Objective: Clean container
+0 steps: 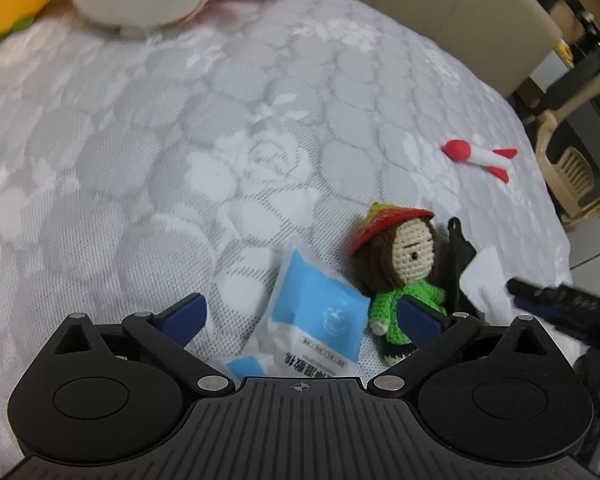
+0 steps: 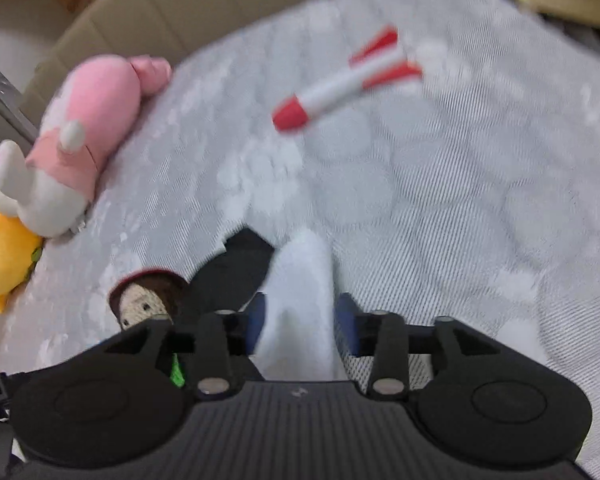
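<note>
My left gripper (image 1: 300, 314) is open just above the grey patterned cloth (image 1: 180, 140). A blue-and-white wipe packet (image 1: 320, 320) lies between its fingers. A crocheted doll (image 1: 404, 264) with a red hat and green jacket lies at the right finger (image 1: 418, 322). My right gripper (image 2: 300, 320) is shut on a white wipe (image 2: 300, 300) that sticks out forward over the cloth. The doll's head (image 2: 144, 300) and a black object (image 2: 236, 268) lie just to its left. No container shows in either view.
A red-and-white toy rocket (image 1: 482, 158) lies at the right; it also shows in the right wrist view (image 2: 340, 88). A pink-and-white plush (image 2: 76, 144) and a yellow plush (image 2: 0, 256) lie at the cloth's far edge. A beige chair (image 1: 440, 8) stands beyond.
</note>
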The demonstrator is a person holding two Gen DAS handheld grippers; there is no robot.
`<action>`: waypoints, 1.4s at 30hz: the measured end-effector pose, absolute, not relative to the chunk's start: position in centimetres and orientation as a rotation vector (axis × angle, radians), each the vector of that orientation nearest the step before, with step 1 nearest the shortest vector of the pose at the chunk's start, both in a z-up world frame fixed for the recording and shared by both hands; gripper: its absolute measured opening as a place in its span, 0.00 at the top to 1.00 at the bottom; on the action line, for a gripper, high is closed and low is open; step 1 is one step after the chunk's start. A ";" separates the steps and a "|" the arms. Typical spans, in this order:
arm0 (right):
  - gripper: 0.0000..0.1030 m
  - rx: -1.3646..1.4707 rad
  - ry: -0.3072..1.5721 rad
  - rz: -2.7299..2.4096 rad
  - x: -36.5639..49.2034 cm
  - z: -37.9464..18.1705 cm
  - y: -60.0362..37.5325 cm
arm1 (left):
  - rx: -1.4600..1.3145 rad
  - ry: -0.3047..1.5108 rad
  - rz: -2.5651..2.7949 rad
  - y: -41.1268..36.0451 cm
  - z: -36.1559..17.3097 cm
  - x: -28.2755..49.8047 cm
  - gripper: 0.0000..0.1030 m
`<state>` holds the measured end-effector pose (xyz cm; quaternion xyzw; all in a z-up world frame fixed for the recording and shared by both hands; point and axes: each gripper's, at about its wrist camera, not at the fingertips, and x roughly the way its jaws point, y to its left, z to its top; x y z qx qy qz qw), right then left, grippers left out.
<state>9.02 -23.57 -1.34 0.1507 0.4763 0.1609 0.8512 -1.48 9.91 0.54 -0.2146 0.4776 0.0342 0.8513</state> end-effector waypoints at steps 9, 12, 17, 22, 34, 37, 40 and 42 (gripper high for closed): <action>0.23 0.230 0.914 0.271 1.5 1.1 -23.2 | -0.248 0.685 -0.021 3.3 5.0 -7.2 0.00; 0.12 0.214 0.849 0.307 -2.3 2.1 -22.8 | -0.202 0.724 -0.011 1.5 4.7 -8.4 0.00; 0.02 0.156 0.767 0.354 -5.0 2.9 -22.4 | -0.150 0.798 0.112 0.7 4.1 -9.0 0.00; 0.01 0.119 0.808 0.354 -5.3 2.5 -21.7 | -0.149 0.855 0.139 0.5 3.3 -9.7 0.00; 0.01 0.150 0.860 0.337 -5.0 1.9 -22.1 | -0.107 0.885 0.189 0.4 3.0 -9.7 0.00; 0.01 0.143 0.865 0.338 -5.0 1.9 -22.1 | -0.112 0.893 0.191 0.5 2.9 -9.7 0.00; 0.01 0.141 0.871 0.337 -5.0 1.8 -22.1 | -0.113 0.907 0.195 0.5 2.8 -9.6 0.00; 0.01 0.136 0.873 0.340 -4.9 1.8 -22.1 | -0.111 0.915 0.199 0.5 2.6 -9.5 0.00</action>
